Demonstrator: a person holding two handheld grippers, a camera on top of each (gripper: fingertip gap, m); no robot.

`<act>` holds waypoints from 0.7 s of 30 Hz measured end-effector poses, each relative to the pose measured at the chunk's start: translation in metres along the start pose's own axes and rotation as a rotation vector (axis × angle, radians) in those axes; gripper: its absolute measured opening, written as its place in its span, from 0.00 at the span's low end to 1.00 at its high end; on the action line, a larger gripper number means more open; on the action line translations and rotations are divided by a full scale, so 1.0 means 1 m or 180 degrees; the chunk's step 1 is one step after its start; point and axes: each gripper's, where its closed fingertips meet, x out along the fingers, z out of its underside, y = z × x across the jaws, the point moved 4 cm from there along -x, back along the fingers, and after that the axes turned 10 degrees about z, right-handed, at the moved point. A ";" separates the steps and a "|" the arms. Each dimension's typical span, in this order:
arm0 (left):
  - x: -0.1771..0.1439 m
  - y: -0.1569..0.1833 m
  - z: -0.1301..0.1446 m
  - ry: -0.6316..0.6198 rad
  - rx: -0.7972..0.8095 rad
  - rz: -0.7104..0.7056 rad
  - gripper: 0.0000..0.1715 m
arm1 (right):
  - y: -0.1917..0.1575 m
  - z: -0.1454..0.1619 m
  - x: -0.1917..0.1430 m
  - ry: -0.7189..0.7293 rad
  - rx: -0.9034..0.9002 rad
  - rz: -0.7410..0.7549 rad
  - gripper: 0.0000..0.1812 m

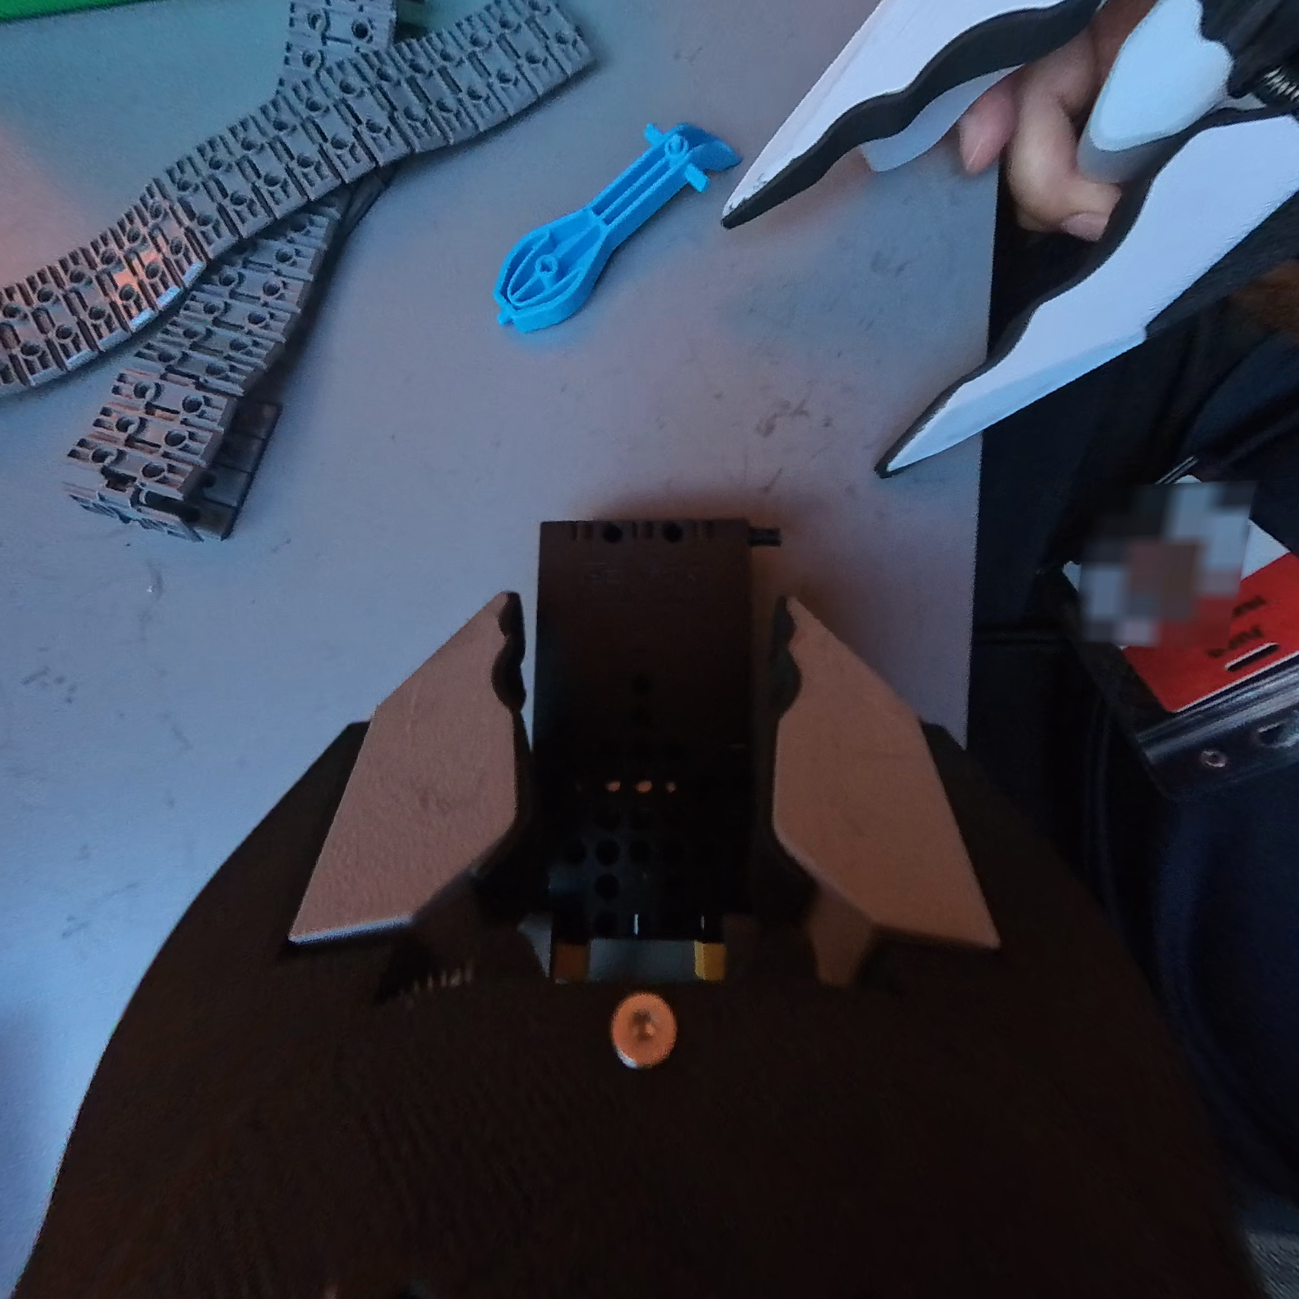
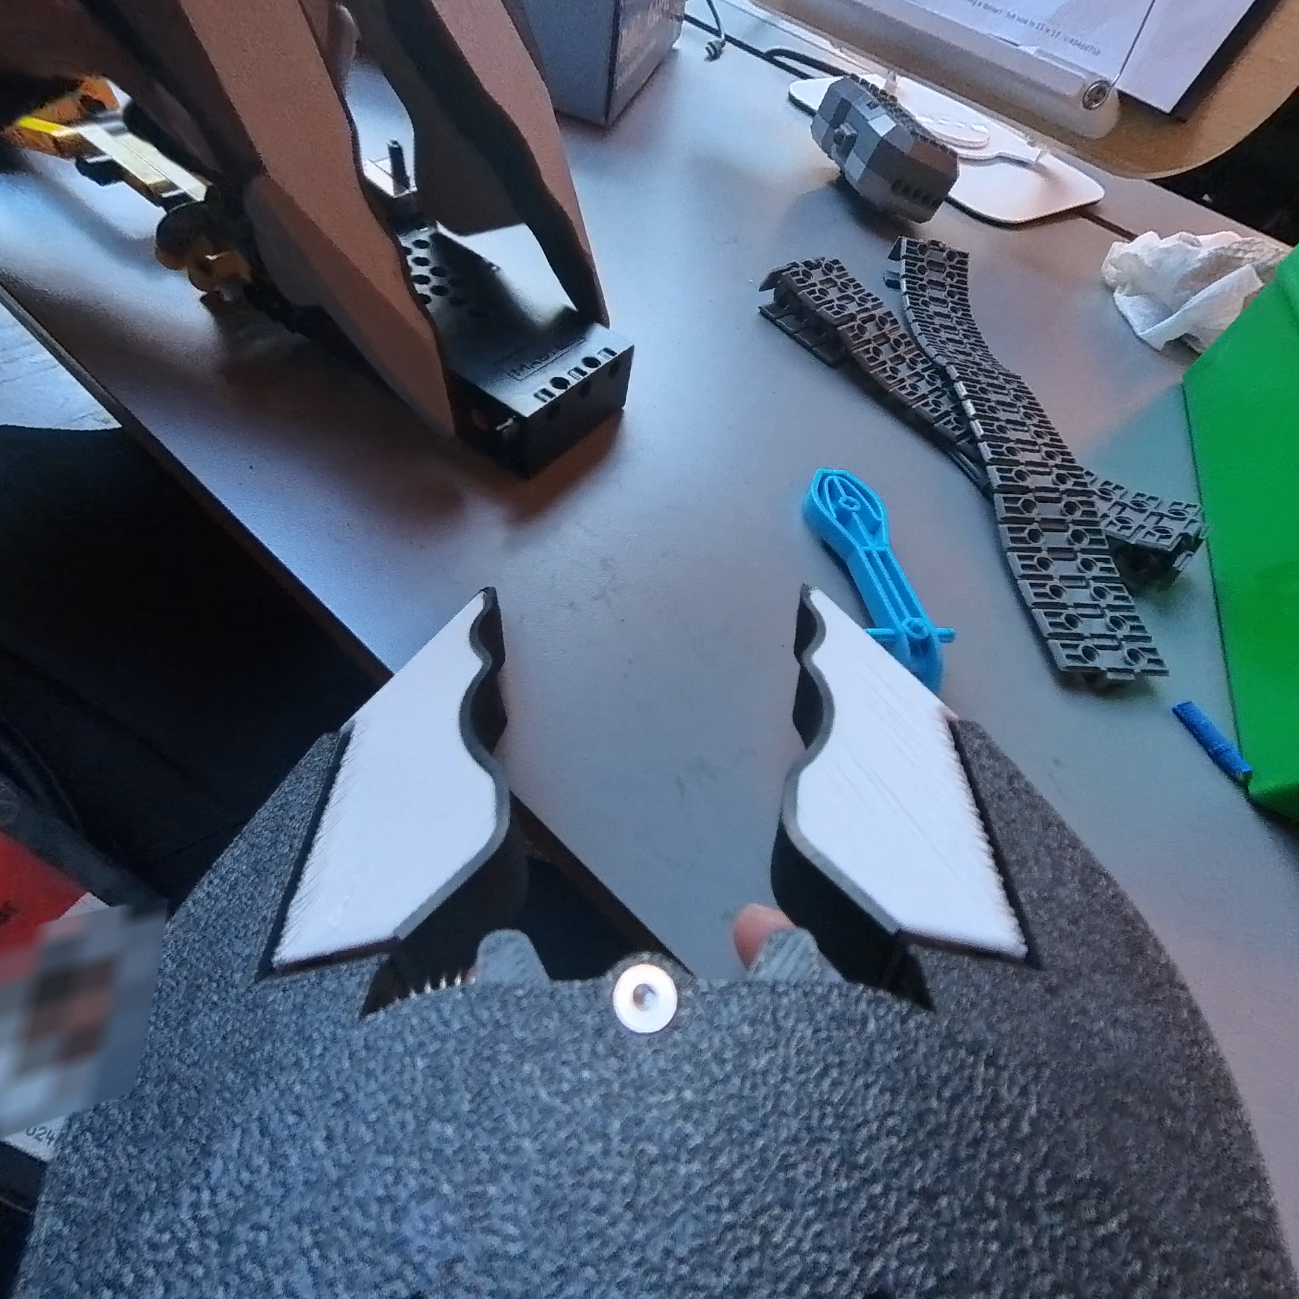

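Left wrist view shows my left gripper (image 1: 647, 618) clamped on a black rectangular perforated plastic block (image 1: 643, 632) resting on the grey table (image 1: 211, 703). My right gripper (image 2: 650, 611) hangs spread and empty, near a blue plastic lever tool (image 2: 868, 569) beside grey linked track strips (image 2: 1019, 506).

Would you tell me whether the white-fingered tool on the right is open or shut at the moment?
Open. The right tool shows bare grey table in the wide gap between its white fingers, gripping nothing; the blue plastic piece lies beside it.

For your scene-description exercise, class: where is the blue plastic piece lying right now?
The blue plastic piece lies flat on the grey table, between the grey track strips and the open right tool, just off its right finger.
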 end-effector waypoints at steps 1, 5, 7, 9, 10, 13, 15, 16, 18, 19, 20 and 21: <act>0.000 0.000 0.000 -0.0007 -0.0014 0.0006 0.40 | 0.000 0.000 0.000 0.0002 -0.0001 0.0000 0.44; 0.000 0.000 0.002 -0.0043 -0.0069 0.0090 0.40 | 0.000 0.000 0.000 0.0027 -0.0011 0.0015 0.44; -0.003 0.001 0.001 -0.0041 -0.0059 0.0104 0.40 | 0.000 0.000 0.000 0.0049 -0.0019 0.0021 0.44; -0.008 0.002 -0.001 -0.0018 -0.0034 0.0097 0.40 | 0.000 0.000 0.000 0.0057 -0.0022 0.0024 0.44; -0.010 0.002 -0.001 -0.0002 -0.0038 0.0104 0.40 | 0.000 0.000 0.000 0.0055 -0.0021 0.0023 0.44; -0.011 0.000 0.002 -0.0015 -0.0104 0.0129 0.40 | 0.000 0.000 0.000 0.0051 -0.0018 0.0024 0.44; -0.008 0.000 0.003 -0.0019 -0.0132 0.0168 0.40 | 0.000 0.000 0.000 0.0043 -0.0009 0.0022 0.44; -0.006 0.000 0.004 -0.0049 -0.0142 0.0183 0.41 | 0.000 0.000 0.000 0.0036 -0.0003 0.0018 0.45; -0.004 0.001 0.007 -0.0132 -0.0151 0.0203 0.41 | 0.000 -0.001 0.000 0.0023 0.0042 0.0004 0.46; -0.003 0.001 0.009 -0.0193 -0.0152 0.0197 0.42 | 0.000 -0.001 -0.001 0.0033 0.0074 -0.0004 0.46; -0.002 0.000 0.012 -0.0257 -0.0140 0.0164 0.42 | 0.001 -0.002 -0.001 0.0046 0.0098 -0.0007 0.45; -0.002 -0.001 0.014 -0.0317 -0.0114 0.0123 0.42 | 0.002 -0.002 -0.001 0.0058 0.0115 0.0001 0.44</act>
